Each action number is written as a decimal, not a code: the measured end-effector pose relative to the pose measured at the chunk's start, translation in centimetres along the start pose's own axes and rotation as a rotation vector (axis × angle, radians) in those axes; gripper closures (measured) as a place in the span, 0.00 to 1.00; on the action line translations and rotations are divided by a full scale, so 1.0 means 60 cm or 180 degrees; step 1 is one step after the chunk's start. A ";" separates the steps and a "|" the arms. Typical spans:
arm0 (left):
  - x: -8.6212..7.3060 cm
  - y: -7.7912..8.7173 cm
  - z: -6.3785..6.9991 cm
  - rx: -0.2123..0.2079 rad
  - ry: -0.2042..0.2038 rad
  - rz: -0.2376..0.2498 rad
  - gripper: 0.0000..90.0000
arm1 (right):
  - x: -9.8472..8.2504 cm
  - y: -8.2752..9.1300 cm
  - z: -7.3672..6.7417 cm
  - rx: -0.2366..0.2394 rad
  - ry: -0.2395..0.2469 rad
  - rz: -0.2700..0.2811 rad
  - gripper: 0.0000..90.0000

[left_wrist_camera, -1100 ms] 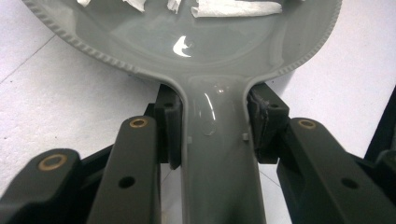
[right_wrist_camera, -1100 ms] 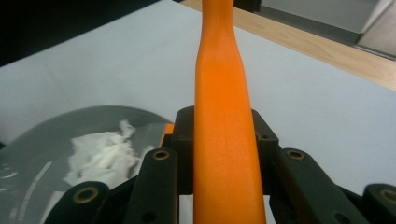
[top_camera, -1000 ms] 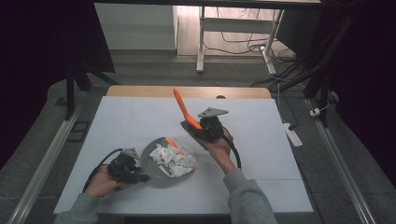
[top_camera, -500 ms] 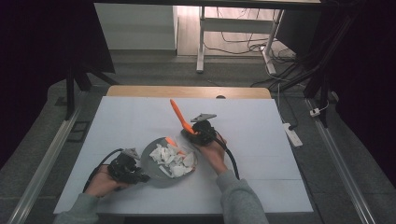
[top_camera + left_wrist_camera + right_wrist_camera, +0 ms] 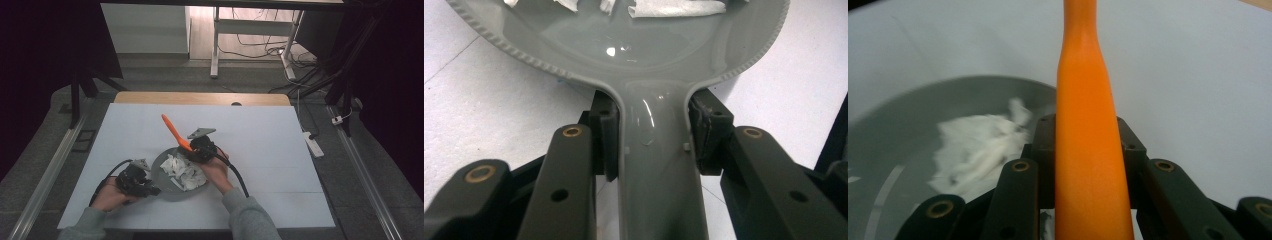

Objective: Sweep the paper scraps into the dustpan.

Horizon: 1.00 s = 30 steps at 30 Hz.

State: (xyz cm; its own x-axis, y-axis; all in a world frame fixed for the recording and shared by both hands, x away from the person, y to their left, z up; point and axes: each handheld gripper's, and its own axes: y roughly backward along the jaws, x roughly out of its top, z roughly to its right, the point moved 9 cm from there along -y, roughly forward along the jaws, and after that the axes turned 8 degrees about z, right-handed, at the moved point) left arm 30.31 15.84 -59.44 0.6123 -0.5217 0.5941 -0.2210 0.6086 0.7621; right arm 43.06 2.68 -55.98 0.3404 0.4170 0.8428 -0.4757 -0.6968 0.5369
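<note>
A grey pan [image 5: 167,193] with a handle lies on the white table top, holding several white paper scraps [image 5: 184,170]. My left gripper [image 5: 150,189] is shut on the pan's handle [image 5: 659,190], with its pads pressing both sides, and the pan's bowl [image 5: 624,45] is just ahead. My right gripper [image 5: 194,150] hovers over the pan's far right rim, shut on an orange utensil [image 5: 172,129] that slants up and to the left. In the right gripper view the orange utensil [image 5: 1085,100] runs up between the jaws, with the paper scraps [image 5: 983,145] and the pan [image 5: 898,115] at lower left.
The white table top [image 5: 280,150] has free room to the right and at the back. A wooden edge [image 5: 200,98] runs along its far side. On the floor to the right lies a white power strip [image 5: 313,143], and a metal stand [image 5: 215,45] rises beyond the table.
My right gripper has moved left and down with the orange utensil, ending over the pan's rim. The left gripper and the pan have stayed put.
</note>
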 end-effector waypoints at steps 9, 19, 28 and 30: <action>0.000 0.001 0.000 -0.0001 0.0004 0.0004 0.68 | 0.033 0.014 -0.048 0.0240 0.0175 0.0172 0.78; -0.001 0.000 0.000 -0.0004 0.0010 -0.0003 0.68 | 0.040 0.062 0.020 -0.0070 0.0057 0.0304 0.78; -0.001 0.000 0.001 -0.0005 0.0020 -0.0005 0.68 | -0.007 0.084 0.074 -0.0346 -0.0103 0.0124 0.78; -0.001 -0.001 0.001 -0.0006 0.0022 -0.0005 0.68 | -0.022 0.084 0.084 -0.0401 -0.0176 0.0055 0.78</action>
State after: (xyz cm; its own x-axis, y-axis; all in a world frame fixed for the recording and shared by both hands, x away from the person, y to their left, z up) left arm 30.20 15.82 -59.50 0.6179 -0.5184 0.5911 -0.2185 0.6089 0.7625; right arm 44.29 -4.35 -54.60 0.3738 0.3703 0.8504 -0.5787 -0.6234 0.5258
